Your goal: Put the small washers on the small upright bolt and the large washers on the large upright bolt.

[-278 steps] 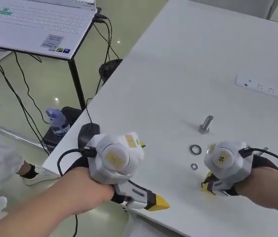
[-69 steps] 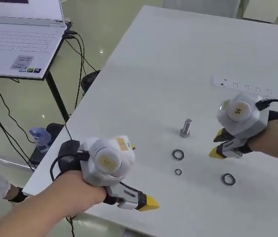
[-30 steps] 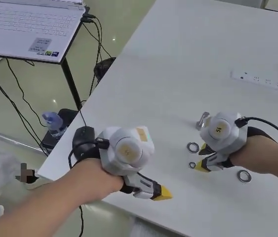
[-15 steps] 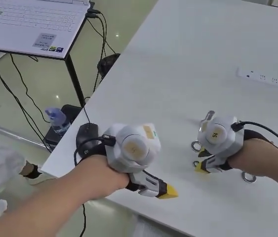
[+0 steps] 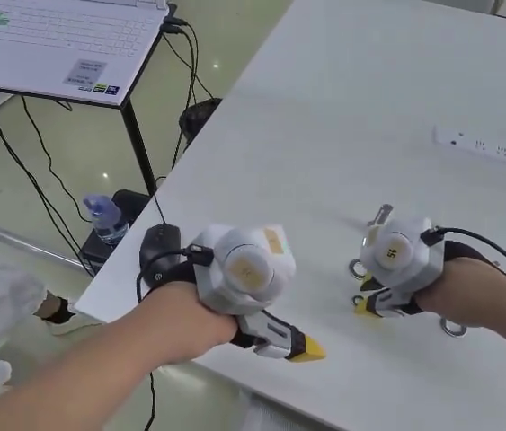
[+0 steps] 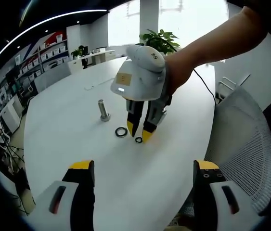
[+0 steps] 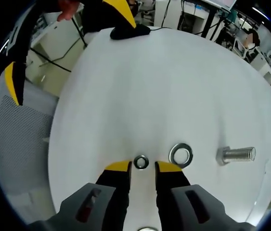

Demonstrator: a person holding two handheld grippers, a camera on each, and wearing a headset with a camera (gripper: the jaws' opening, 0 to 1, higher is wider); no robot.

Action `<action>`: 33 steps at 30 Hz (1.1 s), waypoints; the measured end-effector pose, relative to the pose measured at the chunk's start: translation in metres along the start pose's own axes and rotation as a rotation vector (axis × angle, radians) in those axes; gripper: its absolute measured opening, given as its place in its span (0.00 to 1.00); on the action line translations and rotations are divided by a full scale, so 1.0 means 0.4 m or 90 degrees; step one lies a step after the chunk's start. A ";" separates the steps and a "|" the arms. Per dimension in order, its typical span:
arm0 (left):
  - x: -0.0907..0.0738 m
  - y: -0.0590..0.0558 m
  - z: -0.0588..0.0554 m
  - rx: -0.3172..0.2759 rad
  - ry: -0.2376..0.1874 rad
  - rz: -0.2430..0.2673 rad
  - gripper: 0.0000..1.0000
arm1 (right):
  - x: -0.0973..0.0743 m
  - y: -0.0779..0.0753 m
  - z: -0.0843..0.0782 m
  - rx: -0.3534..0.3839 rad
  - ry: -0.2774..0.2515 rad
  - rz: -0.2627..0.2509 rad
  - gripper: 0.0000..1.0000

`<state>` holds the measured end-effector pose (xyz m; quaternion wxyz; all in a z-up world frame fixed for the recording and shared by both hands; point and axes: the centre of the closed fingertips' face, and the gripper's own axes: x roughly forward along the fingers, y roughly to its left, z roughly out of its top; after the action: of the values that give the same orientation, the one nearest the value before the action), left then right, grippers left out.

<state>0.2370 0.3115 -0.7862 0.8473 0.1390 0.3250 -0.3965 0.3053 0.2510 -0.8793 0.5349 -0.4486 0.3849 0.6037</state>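
A small washer [image 7: 141, 161] lies flat on the white table [image 5: 324, 135], right between the yellow tips of my right gripper [image 7: 143, 166]. That gripper is open by a narrow gap and points down at the washer [image 6: 138, 139]. A larger washer [image 7: 180, 155] lies just beside it, and a steel bolt [image 5: 380, 214] stands upright beyond that. Another large washer [image 5: 453, 328] lies by the right hand. My left gripper [image 6: 144, 166] is wide open near the table's front edge, holding nothing, and shows in the head view [image 5: 305, 348] too. In that view the right gripper [image 5: 362, 307] covers the small washer.
A white power strip [image 5: 486, 148] lies at the table's far right. Left of the table a laptop [image 5: 55, 45] sits on a stand, with cables and a water bottle [image 5: 102, 215] on the floor. A mesh chair [image 6: 241, 144] stands at the near edge.
My right gripper has come down and nearer, so its tips now sit either side of the small washer. The left gripper has hardly moved.
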 end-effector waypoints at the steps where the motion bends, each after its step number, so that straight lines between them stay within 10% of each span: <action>1: 0.000 -0.001 -0.001 0.000 0.001 0.000 0.84 | 0.000 0.000 0.001 -0.001 0.002 0.000 0.19; 33: -0.003 0.000 -0.001 -0.006 -0.003 0.003 0.84 | -0.056 -0.009 -0.053 0.083 0.013 -0.021 0.12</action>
<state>0.2361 0.3125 -0.7856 0.8496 0.1347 0.3247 -0.3932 0.3122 0.2247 -0.8642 0.5690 -0.4256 0.4215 0.5634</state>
